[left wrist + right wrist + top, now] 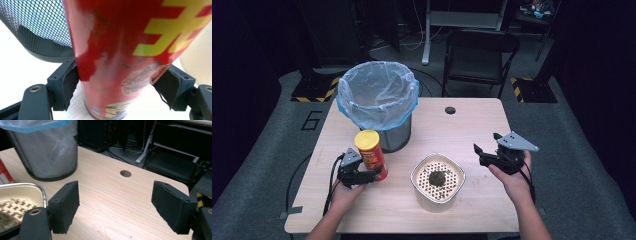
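Upright on the table (pixel 472 127) stands the can (pixel 371 154), a tall round tube with a yellow lid and a glossy red wrap. In the left gripper view the can (pixel 117 50) shows big blocky yellow lettering high on its side, a round brown picture like a cookie or chip lower down, and a small logo near its base. Pale streaks of glare run down the red, and the wrap looks a little scuffed there.

It sits near the front left of the table, just in front of the bin (pixel 378 102), a black mesh bin lined with a pale blue bag, and to the left of the bowl (pixel 438 179). The bowl is cream, with a perforated insert and a dark lump (pixel 438 177) lying in the middle of it.

The left gripper (pixel 371 175) is low beside the can, its jaws either side of the lower part of the tube. In the left gripper view both pads (pixel 71 82) lie against the red wall, so the jaws pinch the can. The can's base rests on the table.

The right gripper (pixel 486 143) is held above the table to the right of the bowl, well apart from the can. Its jaws stand spread with bare wood between them; the right gripper view shows the bowl's rim (pixel 41 188) at the left and the bin (pixel 47 152) behind.
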Tool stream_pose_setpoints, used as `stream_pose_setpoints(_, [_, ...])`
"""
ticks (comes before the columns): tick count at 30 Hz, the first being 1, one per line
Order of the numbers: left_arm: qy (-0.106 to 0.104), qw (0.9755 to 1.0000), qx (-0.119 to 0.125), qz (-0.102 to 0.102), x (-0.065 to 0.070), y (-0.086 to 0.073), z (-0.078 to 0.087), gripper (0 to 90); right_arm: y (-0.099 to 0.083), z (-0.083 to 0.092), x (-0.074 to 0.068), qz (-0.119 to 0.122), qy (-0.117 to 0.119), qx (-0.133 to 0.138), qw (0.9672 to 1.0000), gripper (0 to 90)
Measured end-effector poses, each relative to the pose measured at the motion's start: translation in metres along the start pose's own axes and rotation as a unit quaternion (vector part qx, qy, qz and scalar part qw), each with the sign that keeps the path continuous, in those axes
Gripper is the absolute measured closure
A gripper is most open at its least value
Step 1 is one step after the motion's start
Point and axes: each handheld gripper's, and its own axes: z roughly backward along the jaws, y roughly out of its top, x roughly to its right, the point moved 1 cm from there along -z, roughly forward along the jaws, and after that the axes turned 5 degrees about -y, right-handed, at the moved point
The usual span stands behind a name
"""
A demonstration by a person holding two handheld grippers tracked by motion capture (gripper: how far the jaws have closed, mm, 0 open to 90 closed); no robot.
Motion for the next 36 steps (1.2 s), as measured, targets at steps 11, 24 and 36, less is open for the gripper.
stream_pose_setpoints(11, [-0.018, 0.9998, 0.002, 0.005, 0.002, 0.009, 0.013, 23.6, -0.048, 0.002, 0.018, -0.040, -0.034, -0.013, 0.9985, 22.8])
stream_pose_setpoints(24, [-0.033, 0.9992, -0.019, -0.006, 0.017, 0.038, 0.032, 23.6, -0.086, -0.005, 0.023, -0.044, -0.049, -0.041, 0.9970, 23.3])
stream_pose_setpoints(36, [-0.038, 0.9987, -0.022, -0.024, 0.028, 0.071, 0.049, 23.6, -0.102, -0.011, 0.024, -0.044, -0.057, -0.064, 0.9954, 23.5])
